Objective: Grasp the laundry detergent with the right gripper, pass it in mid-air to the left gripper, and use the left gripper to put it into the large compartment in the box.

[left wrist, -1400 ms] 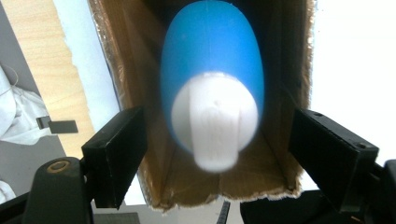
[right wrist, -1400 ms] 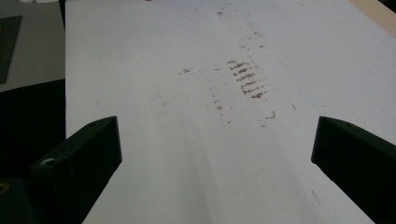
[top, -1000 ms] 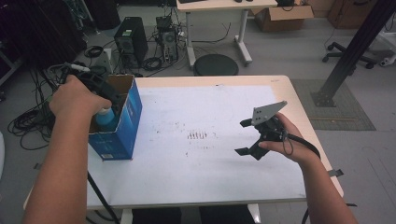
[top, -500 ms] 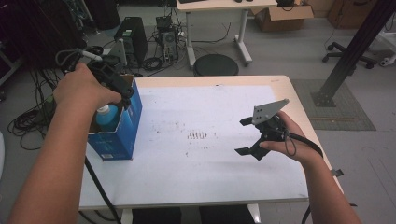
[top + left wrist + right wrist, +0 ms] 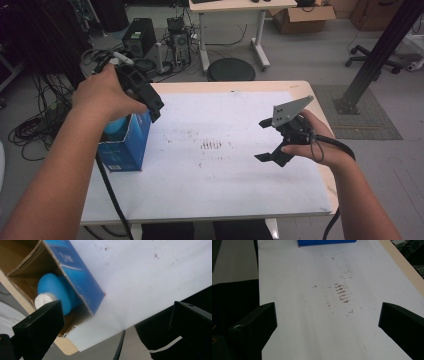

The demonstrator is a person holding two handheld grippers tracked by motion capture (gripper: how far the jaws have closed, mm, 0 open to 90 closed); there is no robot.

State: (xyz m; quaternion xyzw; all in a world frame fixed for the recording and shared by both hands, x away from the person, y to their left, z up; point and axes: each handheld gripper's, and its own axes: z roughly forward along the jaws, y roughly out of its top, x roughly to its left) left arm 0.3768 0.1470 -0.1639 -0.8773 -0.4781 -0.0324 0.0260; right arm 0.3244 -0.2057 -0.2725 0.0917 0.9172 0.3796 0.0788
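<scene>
Bottle boxed below left gripper.

The tabletop is lying under a white sheet, with a bare wooden rim showing at the right side of the frame. In the middle of the sheet, a patch of small dark marks is showing; in the right gripper view the same marks are sitting right of center. On the floor at the upper left, a black computer tower is standing among tangled cables. A round black stool is standing just behind the tabletop. A second table and a cardboard box are standing at the top, and an office chair base at the upper right.
</scene>
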